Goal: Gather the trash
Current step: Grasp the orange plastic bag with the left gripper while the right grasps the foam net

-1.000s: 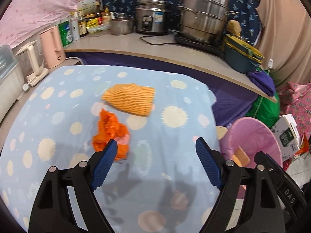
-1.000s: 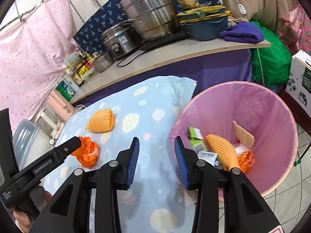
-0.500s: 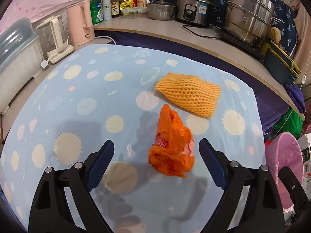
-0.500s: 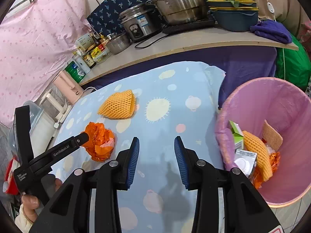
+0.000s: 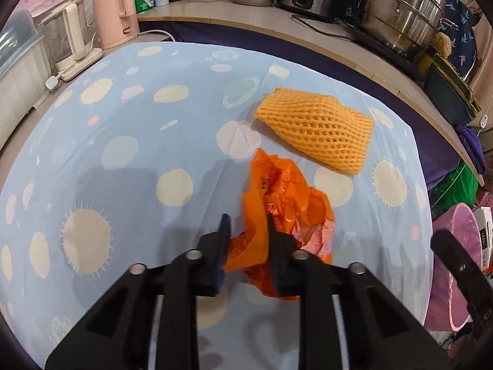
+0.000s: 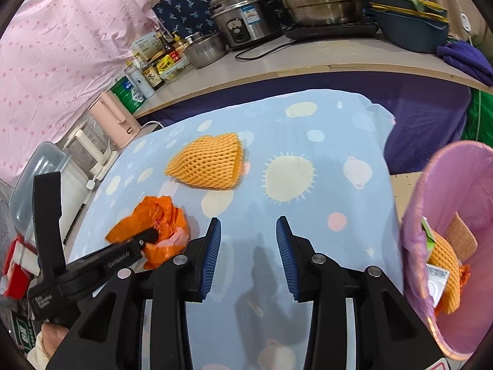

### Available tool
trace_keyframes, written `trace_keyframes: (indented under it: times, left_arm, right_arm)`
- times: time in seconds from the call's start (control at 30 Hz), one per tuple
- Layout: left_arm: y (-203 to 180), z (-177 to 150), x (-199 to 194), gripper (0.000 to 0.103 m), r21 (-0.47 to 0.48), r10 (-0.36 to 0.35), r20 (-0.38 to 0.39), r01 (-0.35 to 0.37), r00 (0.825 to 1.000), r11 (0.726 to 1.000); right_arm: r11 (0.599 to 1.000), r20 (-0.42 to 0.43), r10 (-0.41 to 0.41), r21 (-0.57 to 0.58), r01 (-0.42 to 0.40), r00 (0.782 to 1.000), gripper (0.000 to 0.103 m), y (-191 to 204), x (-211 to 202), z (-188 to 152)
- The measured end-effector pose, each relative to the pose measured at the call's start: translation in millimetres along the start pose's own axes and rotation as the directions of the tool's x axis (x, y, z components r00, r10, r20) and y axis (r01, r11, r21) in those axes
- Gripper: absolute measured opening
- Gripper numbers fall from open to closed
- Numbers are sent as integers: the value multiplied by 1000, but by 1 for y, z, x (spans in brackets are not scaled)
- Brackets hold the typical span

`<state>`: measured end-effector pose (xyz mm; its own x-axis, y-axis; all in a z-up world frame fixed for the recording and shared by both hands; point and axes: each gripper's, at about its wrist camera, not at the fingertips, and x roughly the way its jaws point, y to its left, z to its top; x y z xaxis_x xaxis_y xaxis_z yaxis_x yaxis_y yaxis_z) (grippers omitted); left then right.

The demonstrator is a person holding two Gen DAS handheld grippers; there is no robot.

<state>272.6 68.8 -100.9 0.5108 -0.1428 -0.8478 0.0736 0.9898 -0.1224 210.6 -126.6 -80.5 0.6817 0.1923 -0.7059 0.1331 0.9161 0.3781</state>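
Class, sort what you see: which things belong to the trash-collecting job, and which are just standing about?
Part of the job:
- orange plastic bag, clamped in the left gripper
- orange foam net on the table
- pink bin
- right gripper, open

Just standing about:
- rice cooker
- steel pot
- pink kettle

I'm looking over a blue spotted tablecloth (image 5: 129,141); behind it a curved counter (image 6: 308,58) is carrying steel pots (image 5: 400,15), under pink curtain (image 6: 61,46).
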Motion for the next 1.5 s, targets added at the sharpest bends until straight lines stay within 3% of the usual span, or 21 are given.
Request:
trace_keyframes:
  times: [0.3, 0.47, 0.7, 0.73, 0.8, 0.87, 0.93, 1.3, 1.33, 1.4, 1.43, 1.47, 1.5]
  left_arm:
    - [22, -4, -11, 18, 0, 63, 27, -63, 998, 998]
    - [32, -5, -10, 18, -3, 82, 17, -82, 996, 997]
    - [35, -5, -9, 18, -2, 81, 10, -81, 997, 997]
    - [34, -5, -9, 18, -1, 83, 11, -83, 997, 997]
    - [34, -6, -9, 18, 0, 82, 10, -82, 997, 997]
    - [35, -6, -9, 18, 1, 83, 10, -83, 996, 997]
    - [34, -7, -10, 18, 2, 84, 10, -84, 996, 996]
    - [36, -16, -24, 18, -4, 73, 16, -73, 997, 997]
    - [36, -18, -26, 18, -7, 73, 17, -72, 997, 997]
    - [38, -19, -27, 18, -14, 74, 18, -74, 997, 997]
    - [39, -19, -28, 18, -16, 74, 19, -74, 997, 997]
    - [39, -18, -29, 18, -17, 76, 22, -75, 997, 997]
    - [41, -17, -29, 18, -16, 79, 26, -78, 997, 997]
  right_arm:
    - [998, -34, 14, -68, -17, 999, 38, 27, 48, 28]
    - [997, -36, 4, -78, -7, 999, 56, 35, 76, 46]
    - [996, -63, 9, -87, -15, 998, 59, 46, 111, 62]
    - [996, -68, 12, -92, -18, 998, 57, 47, 116, 63]
    - [995, -75, 15, -96, -22, 997, 44, 50, 121, 61]
    - [995, -91, 17, -100, -26, 996, 20, 52, 125, 58]
    - [995, -104, 20, -97, -30, 994, 3, 51, 126, 54]
    - [993, -75, 97, -66, -102, 992, 1, 39, 77, 33]
    - [992, -80, 97, -76, -103, 992, 5, 40, 77, 33]
    - [992, -85, 79, -94, -87, 993, 31, 44, 80, 34]
    - [992, -78, 71, -99, -79, 994, 65, 47, 82, 37]
    - [992, -51, 58, -107, -63, 997, 82, 49, 82, 40]
    - [992, -20, 41, -122, -43, 999, 82, 52, 83, 44]
